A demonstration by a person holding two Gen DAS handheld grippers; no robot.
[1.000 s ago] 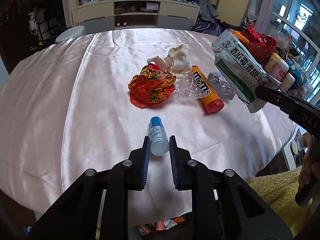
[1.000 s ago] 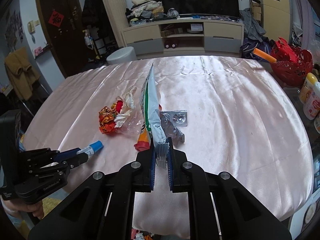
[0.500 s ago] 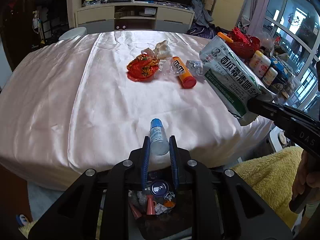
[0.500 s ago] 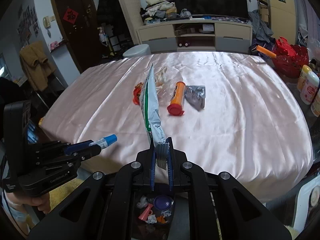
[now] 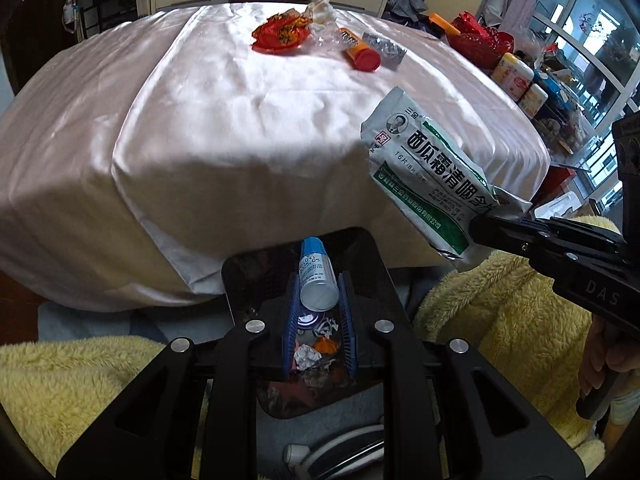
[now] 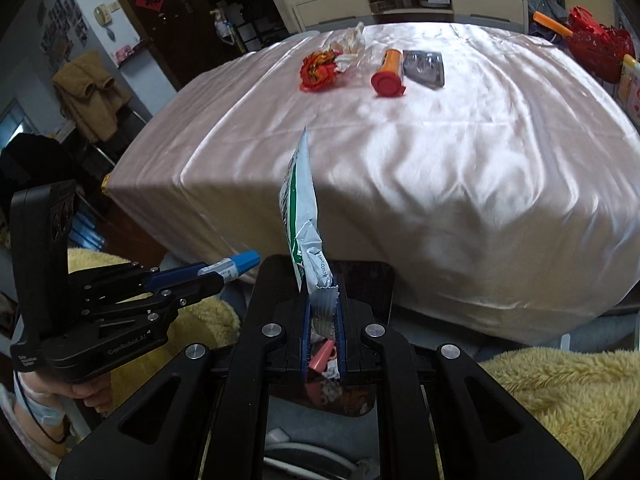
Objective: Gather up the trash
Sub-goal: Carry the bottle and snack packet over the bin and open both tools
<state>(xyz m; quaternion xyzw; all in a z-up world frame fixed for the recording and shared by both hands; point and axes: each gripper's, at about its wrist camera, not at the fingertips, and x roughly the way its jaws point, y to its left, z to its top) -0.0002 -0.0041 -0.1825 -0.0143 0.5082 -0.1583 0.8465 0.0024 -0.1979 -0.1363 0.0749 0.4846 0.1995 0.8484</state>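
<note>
My left gripper (image 5: pixel 318 296) is shut on a small white bottle with a blue cap (image 5: pixel 315 276) and holds it above a black trash bin (image 5: pixel 248 280) with crumpled scraps inside. My right gripper (image 6: pixel 323 304) is shut on the crimped end of a white and green medicine packet (image 6: pixel 301 208), also over the bin (image 6: pixel 368 280). The packet (image 5: pixel 428 184) and the right gripper show at the right of the left wrist view. The bottle (image 6: pixel 232 266) and left gripper show at the left of the right wrist view.
On the pink satin-covered table (image 5: pixel 240 120) lie a red crumpled wrapper (image 5: pixel 280 32), white tissue (image 5: pixel 320 10), an orange tube with a red cap (image 5: pixel 360 52) and a silver blister pack (image 5: pixel 384 46). Bottles (image 5: pixel 516 80) and a red basket (image 5: pixel 480 40) stand at the right. Yellow fleece (image 5: pixel 500 320) flanks the bin.
Both grippers have pulled back from the table and dropped down over the trash bin at its front edge, still holding the bottle and the packet. The table now looks farther away.
</note>
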